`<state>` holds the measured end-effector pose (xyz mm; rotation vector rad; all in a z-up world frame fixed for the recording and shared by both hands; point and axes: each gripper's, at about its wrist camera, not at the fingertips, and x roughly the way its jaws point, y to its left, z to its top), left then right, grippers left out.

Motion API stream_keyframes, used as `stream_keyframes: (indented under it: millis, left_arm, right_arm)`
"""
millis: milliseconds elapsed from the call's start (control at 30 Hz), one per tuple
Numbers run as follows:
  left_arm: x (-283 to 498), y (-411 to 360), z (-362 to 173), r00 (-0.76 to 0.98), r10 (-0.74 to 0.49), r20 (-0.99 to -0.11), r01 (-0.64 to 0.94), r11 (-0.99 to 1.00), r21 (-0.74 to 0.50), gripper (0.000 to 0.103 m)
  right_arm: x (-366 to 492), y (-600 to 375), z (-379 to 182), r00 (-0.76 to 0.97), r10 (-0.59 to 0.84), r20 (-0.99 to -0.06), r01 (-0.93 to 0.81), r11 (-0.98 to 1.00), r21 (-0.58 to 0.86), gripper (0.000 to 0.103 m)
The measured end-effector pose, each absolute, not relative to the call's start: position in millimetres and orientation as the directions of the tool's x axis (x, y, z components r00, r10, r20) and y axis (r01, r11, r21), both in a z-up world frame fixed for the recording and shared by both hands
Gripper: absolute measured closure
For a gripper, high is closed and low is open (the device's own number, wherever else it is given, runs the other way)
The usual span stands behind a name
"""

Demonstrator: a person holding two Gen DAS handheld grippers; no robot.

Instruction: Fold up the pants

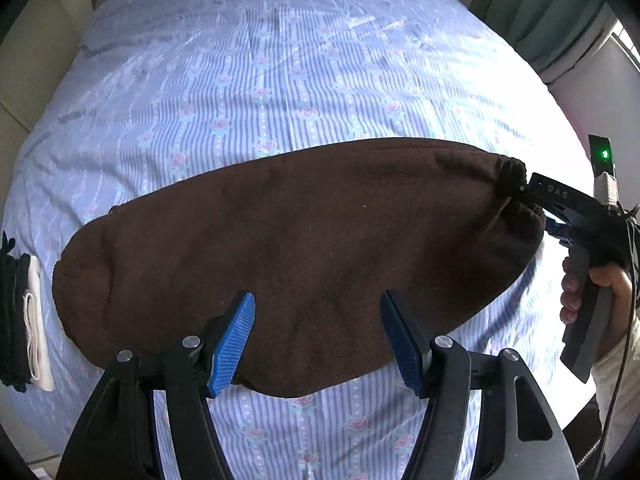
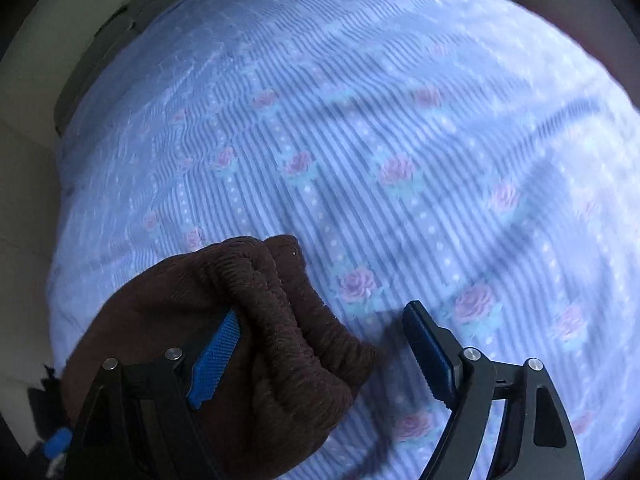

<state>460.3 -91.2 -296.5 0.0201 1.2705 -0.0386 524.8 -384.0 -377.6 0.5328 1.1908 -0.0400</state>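
Brown corduroy pants (image 1: 304, 248) lie folded in a long oval across the striped floral bedsheet (image 1: 280, 80). My left gripper (image 1: 318, 340) is open, its blue pads above the pants' near edge, holding nothing. My right gripper (image 1: 536, 196) shows in the left wrist view at the pants' gathered right end. In the right wrist view my right gripper (image 2: 326, 346) is open, with the ribbed waistband (image 2: 280, 320) bunched between the jaws against the left pad (image 2: 216, 356); the right pad is apart from the cloth.
A stack of folded dark and white clothes (image 1: 24, 312) lies at the left edge of the bed. A green curtain (image 1: 536, 4) and a window are at the far right. The bedsheet (image 2: 400, 140) stretches ahead.
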Motion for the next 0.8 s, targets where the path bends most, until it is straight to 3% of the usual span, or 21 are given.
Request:
stream_keyframes:
  millis: [300,467,800]
  left_arm:
    - [467.3,-81.2,-319.5,0.264,0.025,-0.964,0.001,1.000,0.026,0.039]
    - [467.5,-80.3,-334.4,0.242,-0.017,-0.970,0.002,1.000,-0.017,0.040]
    - [480.5,-90.3,-382.7,0.156,0.041,-0.987,0.040,0.998,0.048,0.039]
  right_arm:
    - [527.5,-364.2,-391.4,0.357,0.252,-0.899,0.316,0.873,0.371,0.044]
    - [530.0,-348.7,-358.8,0.389,0.221,-0.894,0.286,0.894,0.345,0.063]
    - [506.3,-334.9,-295.1,0.466,0.208,-0.860,0.280,0.888,0.366,0.067]
